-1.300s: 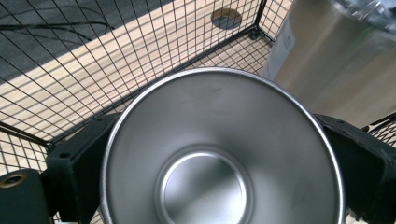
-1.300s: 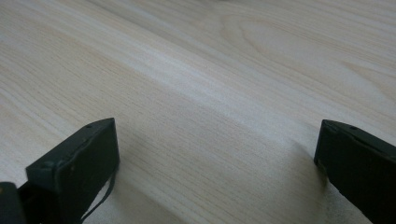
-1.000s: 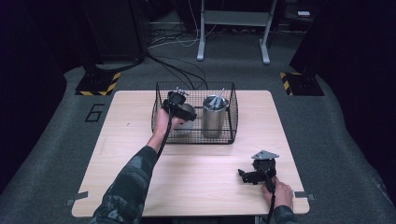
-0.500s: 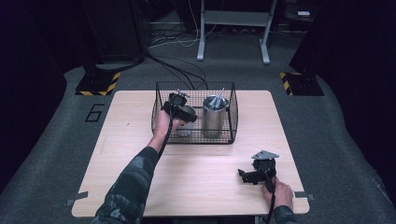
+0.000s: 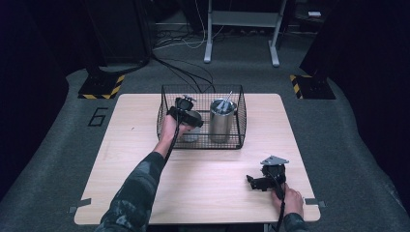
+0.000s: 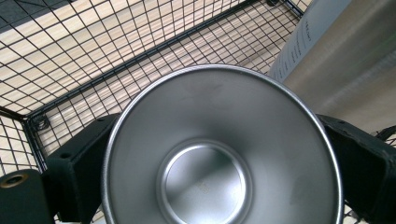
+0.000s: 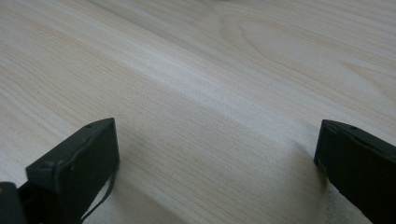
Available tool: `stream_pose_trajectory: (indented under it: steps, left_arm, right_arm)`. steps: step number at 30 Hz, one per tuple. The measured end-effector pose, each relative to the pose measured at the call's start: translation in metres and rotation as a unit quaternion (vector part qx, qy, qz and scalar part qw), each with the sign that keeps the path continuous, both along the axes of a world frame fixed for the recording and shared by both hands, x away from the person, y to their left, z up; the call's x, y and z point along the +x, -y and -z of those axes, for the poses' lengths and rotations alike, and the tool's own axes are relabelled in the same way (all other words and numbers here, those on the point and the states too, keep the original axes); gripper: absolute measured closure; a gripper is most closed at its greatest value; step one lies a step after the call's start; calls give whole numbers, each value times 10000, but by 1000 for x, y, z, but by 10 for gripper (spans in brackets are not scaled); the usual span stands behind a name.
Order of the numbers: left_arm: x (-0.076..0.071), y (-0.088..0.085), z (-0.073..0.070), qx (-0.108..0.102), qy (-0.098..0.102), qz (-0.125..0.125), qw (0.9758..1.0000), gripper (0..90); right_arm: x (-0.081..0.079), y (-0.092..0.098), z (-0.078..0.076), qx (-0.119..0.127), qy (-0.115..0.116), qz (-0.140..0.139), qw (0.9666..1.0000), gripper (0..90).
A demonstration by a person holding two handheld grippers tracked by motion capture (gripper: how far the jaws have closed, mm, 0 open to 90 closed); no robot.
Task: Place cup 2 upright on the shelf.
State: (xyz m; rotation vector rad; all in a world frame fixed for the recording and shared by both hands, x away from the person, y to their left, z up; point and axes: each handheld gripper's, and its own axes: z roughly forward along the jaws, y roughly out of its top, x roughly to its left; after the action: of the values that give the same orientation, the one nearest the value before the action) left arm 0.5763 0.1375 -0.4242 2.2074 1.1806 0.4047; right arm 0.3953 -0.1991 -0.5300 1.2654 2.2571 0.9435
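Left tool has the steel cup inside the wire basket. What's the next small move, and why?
Probably lift straight up. The left tool has its jaws on either side of the round stainless steel cup, which sits low inside the black wire basket, close beside the tall steel tumbler. Going sideways risks hitting the tumbler or the mesh.

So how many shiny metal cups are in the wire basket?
2. One small metal cup sits between the left gripper's jaws in the basket's left part. A taller tumbler stands upright on its right, something sticking out on top.
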Motion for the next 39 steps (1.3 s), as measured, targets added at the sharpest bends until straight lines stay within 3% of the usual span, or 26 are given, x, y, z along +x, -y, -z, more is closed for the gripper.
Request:
stream_pose_trajectory:
  steps: [11,21,31,36,39]
  left_arm:
    - [1,0,2,-19,-68,5,10000,60]
    - [-4,1,-5,79,34,21,10000,2]
    - [-20,-14,-36,-138,294,54,9995,1]
    - [-35,-24,-52,-346,442,115,9984,1]
    - [-46,-25,-58,-332,519,216,9979,1]
  right_arm:
    - [0,0,0,0,-1,-5,10000,0]
    - [0,0,0,-1,-1,1,10000,0]
    - [0,0,0,-1,5,0,10000,0]
    - [0,0,0,-5,4,-4,10000,0]
    - [0,0,0,-5,3,-3,10000,0]
